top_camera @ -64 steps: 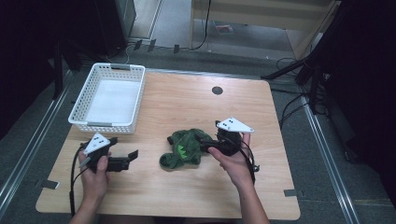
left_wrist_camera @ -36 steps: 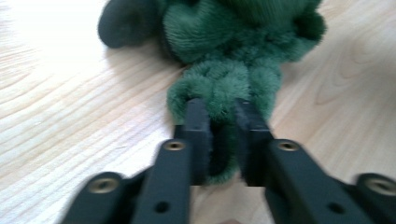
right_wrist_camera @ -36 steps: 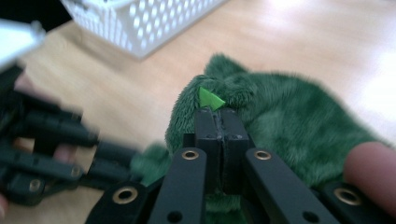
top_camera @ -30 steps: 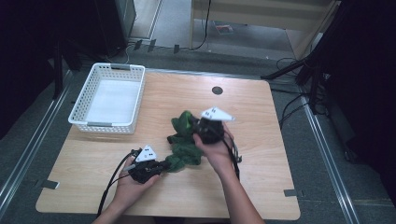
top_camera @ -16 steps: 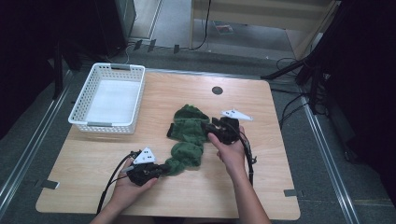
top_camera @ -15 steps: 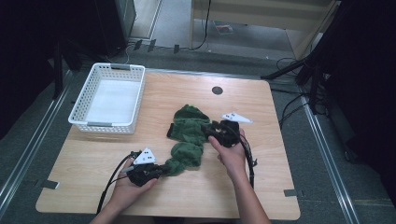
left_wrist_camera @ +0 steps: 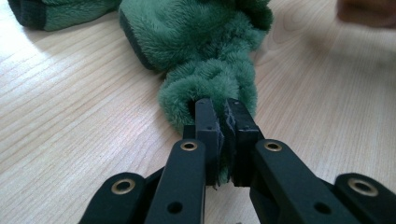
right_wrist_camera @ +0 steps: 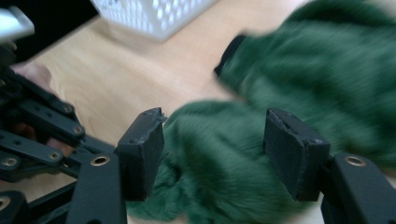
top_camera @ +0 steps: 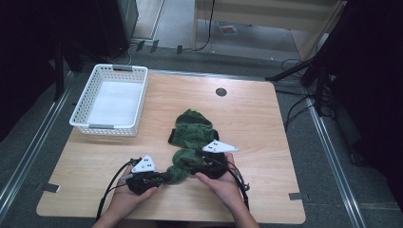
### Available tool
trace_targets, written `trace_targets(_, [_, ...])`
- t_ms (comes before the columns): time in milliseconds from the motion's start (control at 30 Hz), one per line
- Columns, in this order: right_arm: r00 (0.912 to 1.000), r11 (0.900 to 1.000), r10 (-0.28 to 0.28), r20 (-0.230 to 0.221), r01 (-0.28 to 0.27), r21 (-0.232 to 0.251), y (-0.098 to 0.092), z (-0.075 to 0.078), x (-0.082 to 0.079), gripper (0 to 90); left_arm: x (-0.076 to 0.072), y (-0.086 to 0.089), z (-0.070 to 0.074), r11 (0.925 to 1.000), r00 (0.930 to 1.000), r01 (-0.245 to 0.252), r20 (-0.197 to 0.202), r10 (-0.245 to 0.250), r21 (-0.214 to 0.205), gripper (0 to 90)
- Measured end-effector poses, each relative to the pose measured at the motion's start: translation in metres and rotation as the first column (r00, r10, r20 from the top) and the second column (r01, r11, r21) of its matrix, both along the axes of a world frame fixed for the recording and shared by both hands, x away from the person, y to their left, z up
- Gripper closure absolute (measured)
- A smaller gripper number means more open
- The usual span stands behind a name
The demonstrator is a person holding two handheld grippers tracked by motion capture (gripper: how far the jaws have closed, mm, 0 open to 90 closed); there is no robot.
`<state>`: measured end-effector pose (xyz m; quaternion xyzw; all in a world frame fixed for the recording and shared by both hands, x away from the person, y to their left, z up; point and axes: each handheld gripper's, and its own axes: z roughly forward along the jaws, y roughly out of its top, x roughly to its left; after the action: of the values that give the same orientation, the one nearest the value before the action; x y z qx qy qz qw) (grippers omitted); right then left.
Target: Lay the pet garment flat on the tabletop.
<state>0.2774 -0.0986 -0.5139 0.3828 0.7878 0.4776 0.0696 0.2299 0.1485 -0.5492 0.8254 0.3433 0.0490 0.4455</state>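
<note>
A green plush cloth [top_camera: 192, 137] lies rumpled on the wooden desk [top_camera: 266, 123], a little nearer the person's edge than the middle, stretched from a folded upper part toward a twisted lower end. The left hand-held gripper [top_camera: 164, 176] lies low at that lower end, and in the left gripper view its 2 black jaws are pressed together on a bunched tuft of the cloth [left_wrist_camera: 210, 88], with green pile showing in the thin gap between the pads. The right hand-held gripper [top_camera: 192, 165] sits just beside it, over the lower part of the cloth, held in the person's right hand [top_camera: 221, 183]. Its jaws have just been opening; in the right gripper view they stand spread, with the cloth [right_wrist_camera: 261, 154] lying between and beyond them, and neither pad presses on it. That view is blurred, so fine detail of the pile cannot be told. A white slotted basket [top_camera: 138, 102] stands on the far left part of the desk, well apart from the cloth. A small dark round hole [top_camera: 221, 91] sits in the desk top near the far edge.
</note>
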Motion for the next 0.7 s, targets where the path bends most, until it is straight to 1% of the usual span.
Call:
trace_targets(33, [0.9998, 0.9959, -0.017, -0.012, 0.015, -0.09, 0.01, -0.011, 0.002, 48.1, -0.001, 0.0, 0.0, 1.0, 1.0, -0.001, 0.001, 0.001, 0.001, 85.9])
trace_targets(67, [0.9998, 0.9959, -0.017, -0.012, 0.015, -0.09, 0.01, -0.011, 0.002, 48.1, -0.001, 0.0, 0.001, 1.0, 1.0, -0.003, 0.001, 0.003, 0.002, 85.9])
trace_targets(100, [0.9981, 0.984, -0.043, 0.044, 0.05, -0.171, 0.016, -0.017, -0.001, 67.4, -0.001, 0.001, 0.001, 1.0, 1.0, -0.005, 0.007, 0.005, 0.006, 86.1])
trace_targets(133, [0.9981, 0.984, -0.043, 0.044, 0.05, -0.171, 0.016, -0.017, -0.001, 67.4, -0.001, 0.002, 0.002, 1.0, 0.9999, -0.008, 0.009, 0.008, 0.003, 86.1])
trace_targets(167, [0.9977, 0.9848, -0.045, 0.05, 0.053, -0.166, 0.015, -0.016, -0.002, 74.8, -0.002, 0.002, 0.002, 0.9999, 0.9999, -0.011, 0.013, 0.011, -0.001, 86.3])
trace_targets(200, [0.9973, 0.9875, -0.047, 0.055, 0.055, -0.148, 0.013, -0.013, -0.003, 82.1, -0.001, 0.004, 0.003, 0.9999, 0.9998, -0.013, 0.017, 0.013, -0.005, 86.7])
trace_targets(233, [0.9969, 0.9914, -0.05, 0.061, 0.057, -0.118, 0.01, -0.009, -0.003, 84.2, -0.001, 0.005, 0.004, 0.9997, 0.9997, -0.017, 0.019, 0.017, -0.015, 87.0])
trace_targets(267, [0.9963, 0.9942, -0.054, 0.067, 0.06, -0.089, 0.006, -0.005, -0.005, 84.4, -0.001, 0.007, 0.005, 0.9995, 0.9997, -0.019, 0.018, 0.019, -0.024, 87.1])
trace_targets(333, [0.9931, 0.9952, -0.08, 0.085, 0.084, -0.049, -0.004, 0.004, -0.009, 84.3, -0.001, 0.011, 0.009, 0.9991, 0.9995, -0.019, 0.024, 0.02, -0.038, 87.4])
trace_targets(367, [0.9905, 0.9946, -0.095, 0.099, 0.099, -0.031, -0.01, 0.008, -0.012, 84.3, -0.001, 0.013, 0.011, 0.999, 0.9994, -0.014, 0.03, 0.015, -0.043, 87.7])
trace_targets(433, [0.9877, 0.9927, -0.12, 0.1, 0.119, 0.02, -0.026, 0.014, -0.021, 84.2, -0.003, 0.018, 0.015, 0.9981, 0.9993, 0.007, 0.038, -0.005, -0.062, 88.0])
trace_targets(500, [0.9853, 0.9899, -0.138, 0.102, 0.133, 0.047, -0.039, 0.017, -0.03, 84.7, -0.006, 0.022, 0.019, 0.9955, 0.9978, 0.044, 0.053, -0.04, -0.083, 88.2])
trace_targets(533, [0.9846, 0.9875, -0.148, 0.092, 0.142, 0.068, -0.048, 0.017, -0.039, 85.0, -0.007, 0.024, 0.02, 0.9935, 0.9966, 0.066, 0.056, -0.061, -0.093, 88.4])
trace_targets(567, [0.9847, 0.9866, -0.15, 0.088, 0.144, 0.077, -0.054, 0.017, -0.044, 85.0, -0.009, 0.026, 0.022, 0.9891, 0.9938, 0.101, 0.057, -0.095, -0.107, 88.5])
trace_targets(600, [0.9863, 0.9852, -0.151, 0.066, 0.145, 0.092, -0.062, 0.015, -0.052, 84.3, -0.01, 0.026, 0.022, 0.9854, 0.9904, 0.134, 0.049, -0.129, -0.105, 88.5])
trace_targets(633, [0.988, 0.9857, -0.146, 0.05, 0.141, 0.092, -0.067, 0.013, -0.058, 80.9, -0.01, 0.026, 0.022, 0.9818, 0.9865, 0.163, 0.038, -0.159, -0.098, 88.2])
trace_targets(667, [0.9891, 0.9861, -0.142, 0.039, 0.138, 0.092, -0.07, 0.011, -0.063, 76.1, -0.012, 0.025, 0.021, 0.9813, 0.9842, 0.174, 0.045, -0.171, -0.081, 87.4])
trace_targets(700, [0.9916, 0.9879, -0.128, 0.022, 0.125, 0.091, -0.076, 0.008, -0.069, 62.3, -0.012, 0.025, 0.02, 0.9822, 0.9848, 0.169, 0.053, -0.165, -0.081, 82.5])
